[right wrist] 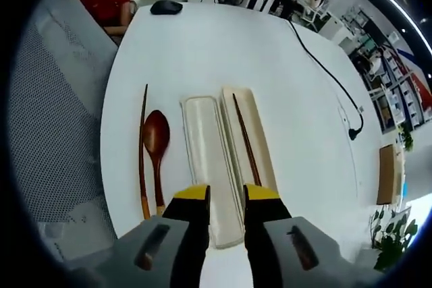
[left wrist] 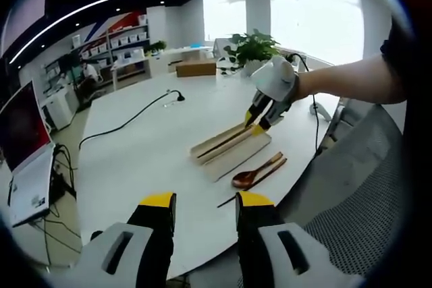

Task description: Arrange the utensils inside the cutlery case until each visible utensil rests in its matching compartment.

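Cream cutlery case (left wrist: 229, 148) lies open on the white table (left wrist: 135, 153) beyond the parted left gripper (left wrist: 204, 202), wooden spoon (left wrist: 255, 173) beside it, while the right gripper (right wrist: 225, 193), jaws apart and apparently empty, hovers over the case (right wrist: 226, 160) holding one chopstick (right wrist: 246, 139).

I am working in an open-plan office. My big white oval tabletop (left wrist: 148, 146) is the landmark: beyond its far end stand shelving units (left wrist: 118, 45) loaded with white boxes, with a person seated at a desk near them. A potted plant (left wrist: 251, 48) sits at its far edge under bright windows (left wrist: 317, 11). A black cable (left wrist: 128, 121) trails across it, a computer mouse (right wrist: 166, 7) lies on it, a monitor (left wrist: 23, 129) stands beside it, and a grey mesh office chair (left wrist: 358, 193) is drawn up against it.
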